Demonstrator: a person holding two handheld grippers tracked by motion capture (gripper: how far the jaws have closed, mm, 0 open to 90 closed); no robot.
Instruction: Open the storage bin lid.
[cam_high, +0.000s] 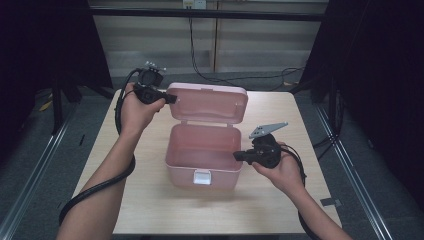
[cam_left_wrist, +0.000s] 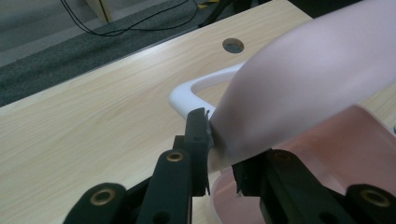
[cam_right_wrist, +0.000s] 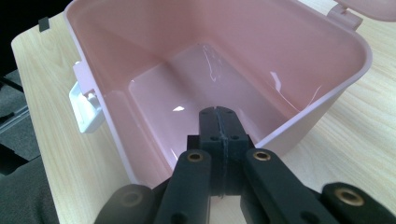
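Note:
An open pink plastic box (cam_high: 200, 172) stands mid-table, its lid (cam_high: 210, 102) tipped up and back. My left gripper (cam_high: 172, 98) is at the lid's left end. In the left gripper view, the lid (cam_left_wrist: 303, 79) edge sits between the jaws of that gripper (cam_left_wrist: 219, 144), and the pads press on it. The lid's white handle (cam_left_wrist: 187, 93) lies behind on the table. My right gripper (cam_high: 239, 155) is shut and holds nothing, just beside the box's right rim. In the right gripper view, its closed jaws (cam_right_wrist: 218, 112) point into the empty box (cam_right_wrist: 140, 46).
A white latch (cam_high: 202, 177) hangs on the box's front wall, also seen as the latch (cam_right_wrist: 86, 107). The wooden table (cam_high: 145, 200) has a round hole (cam_left_wrist: 233, 45) near its far edge. Black cables (cam_high: 235, 77) run on the floor behind; dark curtains flank both sides.

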